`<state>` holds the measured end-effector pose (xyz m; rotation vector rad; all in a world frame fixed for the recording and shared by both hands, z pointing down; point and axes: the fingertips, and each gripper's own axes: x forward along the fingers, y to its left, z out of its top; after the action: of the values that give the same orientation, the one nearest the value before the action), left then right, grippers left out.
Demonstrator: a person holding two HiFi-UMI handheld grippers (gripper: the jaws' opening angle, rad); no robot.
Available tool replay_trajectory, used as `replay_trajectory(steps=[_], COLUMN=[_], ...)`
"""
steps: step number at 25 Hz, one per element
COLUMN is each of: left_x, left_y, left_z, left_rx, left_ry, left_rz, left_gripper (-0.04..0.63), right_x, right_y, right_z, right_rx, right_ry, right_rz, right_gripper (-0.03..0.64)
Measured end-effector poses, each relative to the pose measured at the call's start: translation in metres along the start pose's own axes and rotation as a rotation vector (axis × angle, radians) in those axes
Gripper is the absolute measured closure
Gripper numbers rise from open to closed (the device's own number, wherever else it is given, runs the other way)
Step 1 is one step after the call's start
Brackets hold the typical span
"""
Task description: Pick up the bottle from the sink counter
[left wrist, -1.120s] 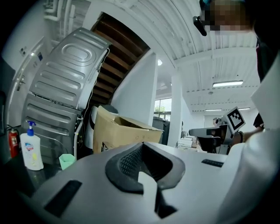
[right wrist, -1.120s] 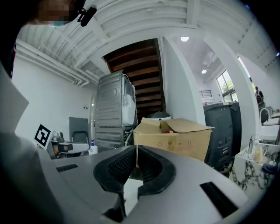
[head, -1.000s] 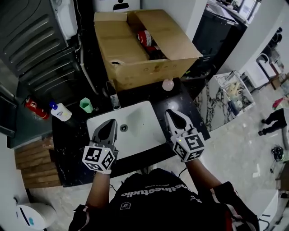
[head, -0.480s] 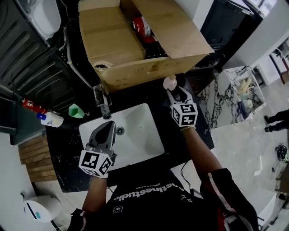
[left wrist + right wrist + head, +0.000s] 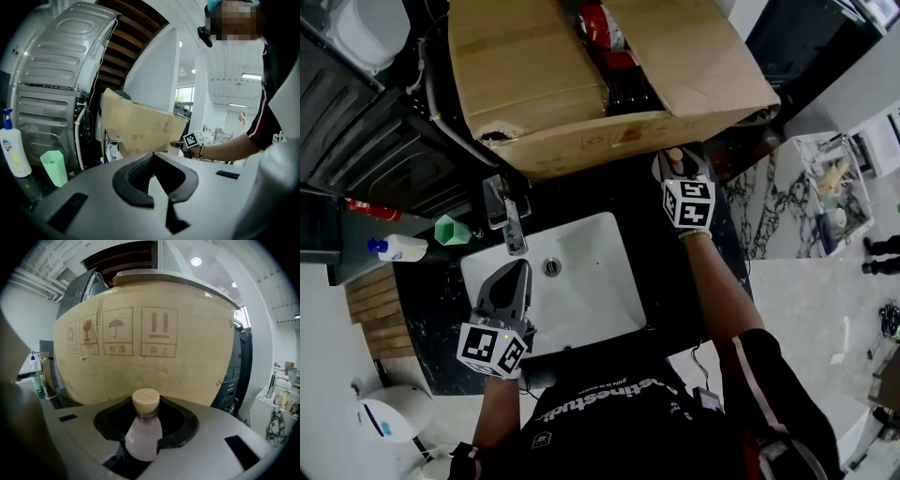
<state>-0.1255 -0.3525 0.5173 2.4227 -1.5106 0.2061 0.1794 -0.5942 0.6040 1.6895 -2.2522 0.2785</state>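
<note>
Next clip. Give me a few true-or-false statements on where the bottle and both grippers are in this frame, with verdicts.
1. The bottle stands between the jaws of the right gripper. True; those jaws have just been closing around it.
2. The left gripper holds the green cup. False: its jaws are together on nothing, by the left edge of the sink; the cup stands on the counter, further left.
3. The bottle has a cork-coloured cap. True.
4. The bottle lies inside the cardboard box. False: it stands upright on the counter in front of the box.
</note>
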Motion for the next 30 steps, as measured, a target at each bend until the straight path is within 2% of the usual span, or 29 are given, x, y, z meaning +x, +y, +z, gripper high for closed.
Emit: replay_trajectory(steps=[1, 7, 11, 16, 26, 30], left_x=[0.000, -0.010, -0.026, -0.052, -0.110, -0.135], left_y=[0.001, 0.005, 0.007, 0.009, 0.011, 0.013], left_z=[0.000, 0.007, 0.015, 0.031, 0.064, 0.075], left_rx=[-0.004, -0.007, 0.013, 0.025, 0.051, 0.073], left_ry=[0.000, -0.030, -0.057, -0.111, -0.207, -0.244], left_rz=[0.005, 0.015, 0.015, 0.028, -0.002, -0.005], left_gripper=[0.580, 0.580, 0.580, 0.580, 0.580, 0.580], right_x=[0.001, -0.006, -0.037, -0.103, -0.257, -0.291], right_y=[0.000, 0.007, 0.035, 0.100, 0.272, 0.305], right_z=[0.000, 0.001, 0.016, 0.049, 0.099, 0.112], right_rx=[-0.004, -0.037, -0.080, -0.104, -0.103, -0.113], right_ry=[-0.001, 0.014, -0.006, -0.039, -0.100, -0.142], right_rz=[0.003, 0.015, 0.074, 0.192, 0.521, 0.560], right_gripper=[0.457, 0.460, 0.460, 0.460, 0.459, 0.459])
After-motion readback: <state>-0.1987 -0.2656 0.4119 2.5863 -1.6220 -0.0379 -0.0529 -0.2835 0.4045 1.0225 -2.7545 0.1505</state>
